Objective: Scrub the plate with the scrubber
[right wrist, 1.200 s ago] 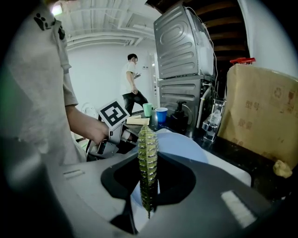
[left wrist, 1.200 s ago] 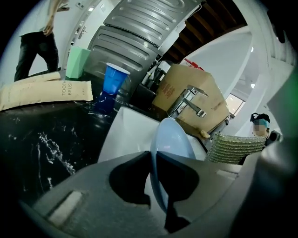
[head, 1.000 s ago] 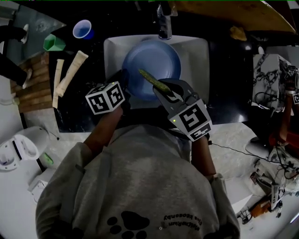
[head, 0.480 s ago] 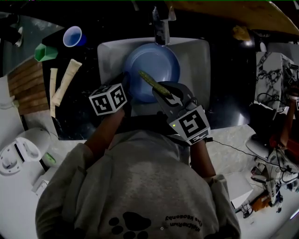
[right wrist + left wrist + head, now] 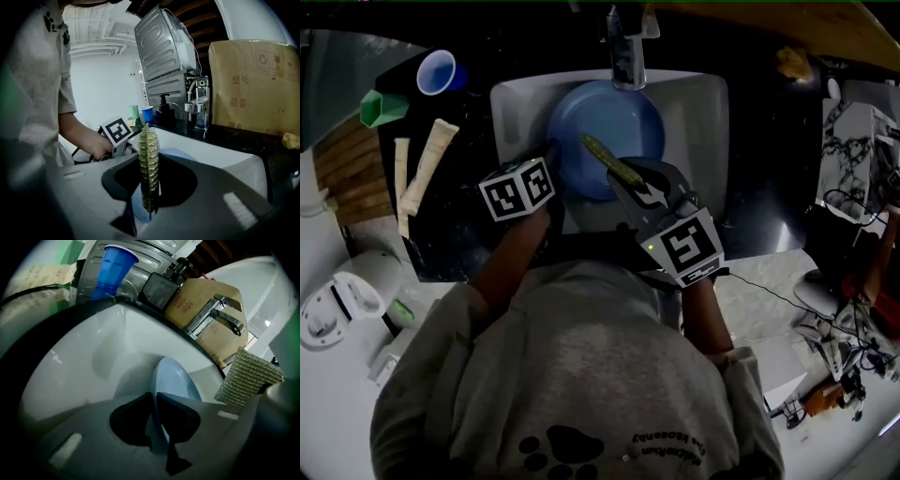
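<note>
Over the white ceramic sink (image 5: 703,111), your left gripper (image 5: 553,167) clamps the near rim of the round pale-blue plate (image 5: 623,120), and beside it your right gripper (image 5: 628,183) grasps the flat yellow-green mesh scrubber (image 5: 609,161) over the plate's face, so the scrubbing itself seems mostly left to do.

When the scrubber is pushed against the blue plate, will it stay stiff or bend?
The scrubber stands straight above the right gripper without drooping, so it is probably fairly stiff, though so thin a pad may flex under pressure. Its coarse mesh surface likely drags rather than slides.
</note>
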Tool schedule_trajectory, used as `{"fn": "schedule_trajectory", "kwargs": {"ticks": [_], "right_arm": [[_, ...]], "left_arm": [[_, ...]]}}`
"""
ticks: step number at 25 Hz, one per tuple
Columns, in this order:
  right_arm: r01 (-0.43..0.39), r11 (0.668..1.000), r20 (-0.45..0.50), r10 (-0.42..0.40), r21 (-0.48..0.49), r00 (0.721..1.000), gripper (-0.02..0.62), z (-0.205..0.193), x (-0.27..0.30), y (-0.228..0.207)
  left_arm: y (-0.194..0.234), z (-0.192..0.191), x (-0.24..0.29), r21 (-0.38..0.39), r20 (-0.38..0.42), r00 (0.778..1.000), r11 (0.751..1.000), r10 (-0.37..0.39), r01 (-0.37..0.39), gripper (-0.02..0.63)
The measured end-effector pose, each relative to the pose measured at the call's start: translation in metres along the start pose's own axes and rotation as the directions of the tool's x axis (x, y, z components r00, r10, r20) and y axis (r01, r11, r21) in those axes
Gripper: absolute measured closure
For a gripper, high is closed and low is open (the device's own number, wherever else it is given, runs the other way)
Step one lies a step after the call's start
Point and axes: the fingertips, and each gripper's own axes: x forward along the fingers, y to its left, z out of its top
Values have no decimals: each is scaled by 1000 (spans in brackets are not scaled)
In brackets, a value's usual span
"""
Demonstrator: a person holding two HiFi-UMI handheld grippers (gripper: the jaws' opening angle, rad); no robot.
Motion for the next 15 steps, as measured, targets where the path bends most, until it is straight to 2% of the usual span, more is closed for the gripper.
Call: {"fn": "schedule_trajectory", "kwargs": {"ticks": [4, 11, 15], "right_arm": [[2, 1000, 0, -2, 10, 1000, 528, -1, 1, -2], [6, 1000, -2, -6, 19, 1000, 528, -4, 0, -4], [14, 1000, 2, -14, 25, 1000, 528, -2, -2, -4]], "left_arm": [[3, -4, 4, 26, -22, 1000, 1000, 14, -14, 563], [3, -7, 6, 27, -37, 999, 999, 25, -24, 548], [3, -8, 7, 30, -47, 998, 998, 52, -51, 477]]}}
